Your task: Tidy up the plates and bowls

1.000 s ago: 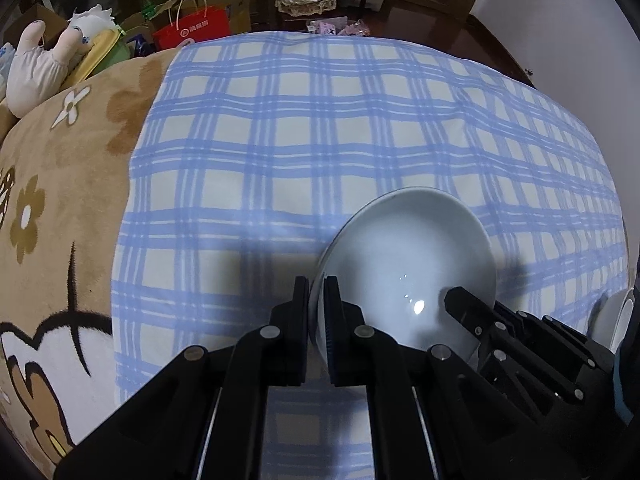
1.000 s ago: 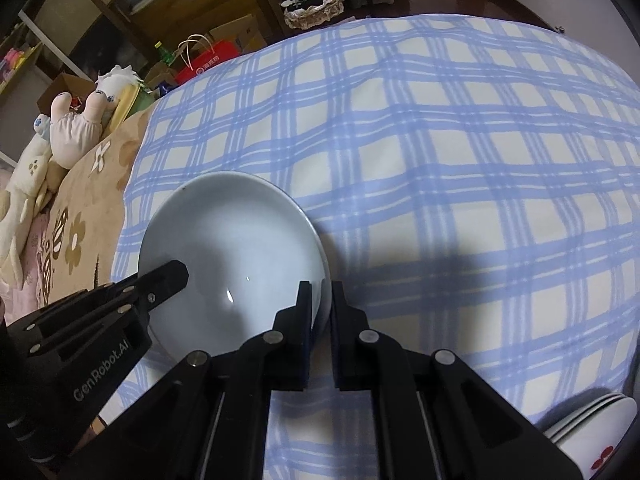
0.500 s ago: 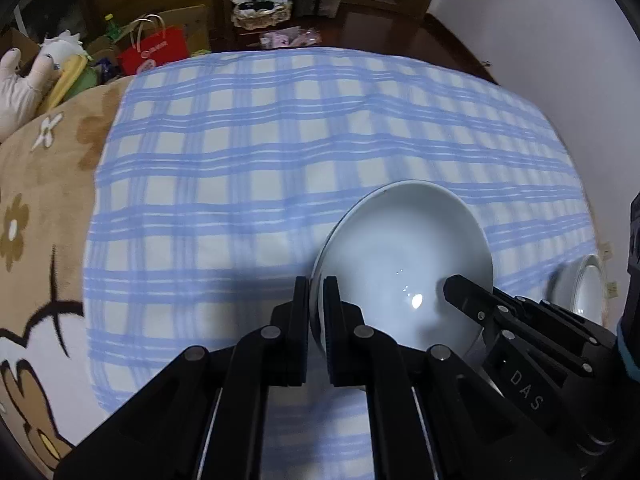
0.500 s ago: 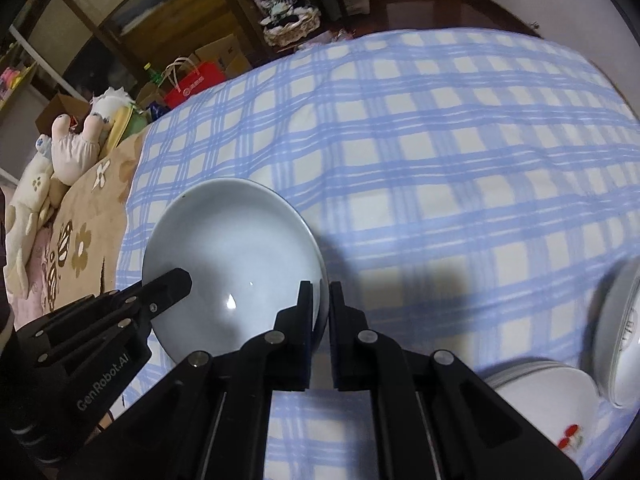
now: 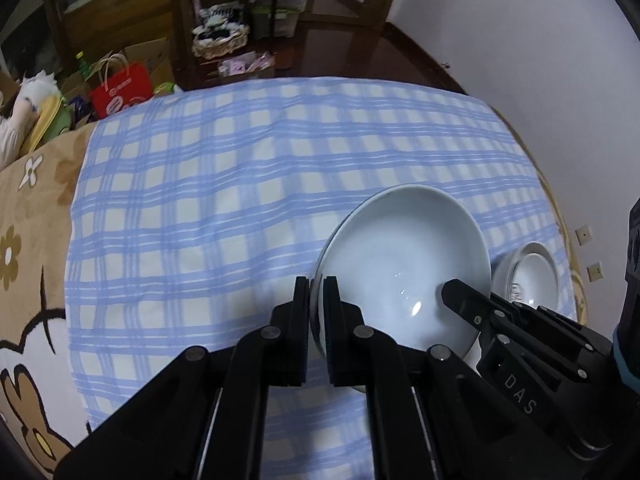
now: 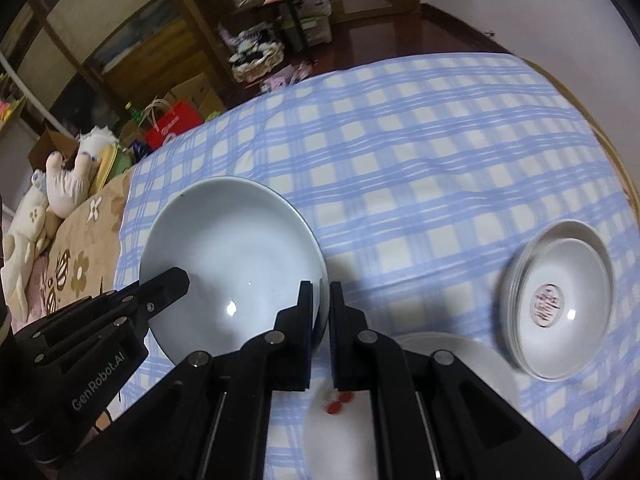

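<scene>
Both tools are clamped on one pale plate [image 5: 404,264], the left tool [image 5: 316,320] pinching its left rim and the right tool [image 6: 320,316] its right rim, probably so the wide dish rides level; it hangs above the checked cloth [image 6: 420,152]; a stack of bowls [image 6: 560,300] and a white plate [image 6: 460,364] wait nearby, likely where it goes.

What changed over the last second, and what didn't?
Both grippers carried the pale bowl up and toward the stacked bowls and white plate, which have come into view. Unchanged: left gripper and right gripper stay clamped on opposite rims.
</scene>
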{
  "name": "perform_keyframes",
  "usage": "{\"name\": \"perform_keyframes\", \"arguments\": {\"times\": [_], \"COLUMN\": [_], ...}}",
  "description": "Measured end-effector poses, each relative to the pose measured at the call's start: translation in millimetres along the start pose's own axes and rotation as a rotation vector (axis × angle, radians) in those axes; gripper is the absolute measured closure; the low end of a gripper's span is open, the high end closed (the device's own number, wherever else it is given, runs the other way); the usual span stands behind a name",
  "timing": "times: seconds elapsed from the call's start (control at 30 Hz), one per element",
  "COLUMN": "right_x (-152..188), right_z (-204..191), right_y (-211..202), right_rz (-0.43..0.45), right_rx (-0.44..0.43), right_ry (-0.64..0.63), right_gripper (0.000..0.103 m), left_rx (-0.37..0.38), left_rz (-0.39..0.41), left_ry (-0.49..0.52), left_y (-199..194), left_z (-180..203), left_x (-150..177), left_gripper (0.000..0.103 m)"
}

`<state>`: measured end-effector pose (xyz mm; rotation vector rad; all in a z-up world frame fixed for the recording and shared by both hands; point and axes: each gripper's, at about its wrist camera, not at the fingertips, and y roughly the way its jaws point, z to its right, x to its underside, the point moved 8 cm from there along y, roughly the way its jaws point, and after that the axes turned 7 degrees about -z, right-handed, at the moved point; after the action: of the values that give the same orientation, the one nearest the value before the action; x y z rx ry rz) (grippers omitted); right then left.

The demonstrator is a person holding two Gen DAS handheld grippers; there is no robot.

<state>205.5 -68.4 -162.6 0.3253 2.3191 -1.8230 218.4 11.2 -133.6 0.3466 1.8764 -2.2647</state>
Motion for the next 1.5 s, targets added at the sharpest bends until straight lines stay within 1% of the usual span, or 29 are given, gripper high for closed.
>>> {"name": "perform_keyframes", "arguments": {"times": [0.07, 0.13, 0.2, 0.3, 0.5, 0.7, 0.93, 1.13, 1.37, 1.5], "right_x": [0.7, 1.4, 1.8, 4.2, 13.1, 22.7, 33.8, 40.7, 46.8, 47.1], "right_z": [11.5, 23.9, 33.6, 54.9, 94.8, 139.1, 185.9, 211.9, 231.7, 239.4], "right_y": [-10.7, -21.2, -29.5, -43.5, -68.4, -91.7, -107.2, -107.4, -97.1, -94.1], "right_rz": [0.014, 0.03, 0.042, 0.061, 0.095, 0.125, 0.144, 0.146, 0.138, 0.141], "right_rx": [0.008, 0.009, 0.02, 0.029, 0.034, 0.047, 0.077, 0.073, 0.04, 0.027], "right_ry": [0.013, 0.03, 0.041, 0.071, 0.13, 0.184, 0.235, 0.266, 0.309, 0.321], "right_gripper": [0.095, 0.095, 0.095, 0.095, 0.095, 0.095, 0.095, 0.095, 0.095, 0.095], "left_rx": [0.007, -0.007, -0.008, 0.021, 0.041, 0.103, 0.123, 0.117, 0.099, 0.102], "left_rz": [0.012, 0.05, 0.066, 0.054, 0.058, 0.041, 0.017, 0.002, -0.014, -0.028], "left_ry": [0.012, 0.039, 0.063, 0.076, 0.134, 0.174, 0.235, 0.264, 0.268, 0.273], "left_y": [-4.7, -11.4, -14.5, -14.7, -19.4, -16.3, -3.2, 7.5, 24.2, 31.9], "left_z": [14.8, 32.8, 48.2, 67.1, 114.6, 160.1, 210.3, 236.3, 248.8, 252.2], "left_x": [0.2, 0.5, 0.6, 1.5, 3.4, 10.0, 22.3, 27.1, 30.4, 31.9], "left_gripper": [0.096, 0.096, 0.096, 0.096, 0.096, 0.096, 0.096, 0.096, 0.096, 0.096]}}
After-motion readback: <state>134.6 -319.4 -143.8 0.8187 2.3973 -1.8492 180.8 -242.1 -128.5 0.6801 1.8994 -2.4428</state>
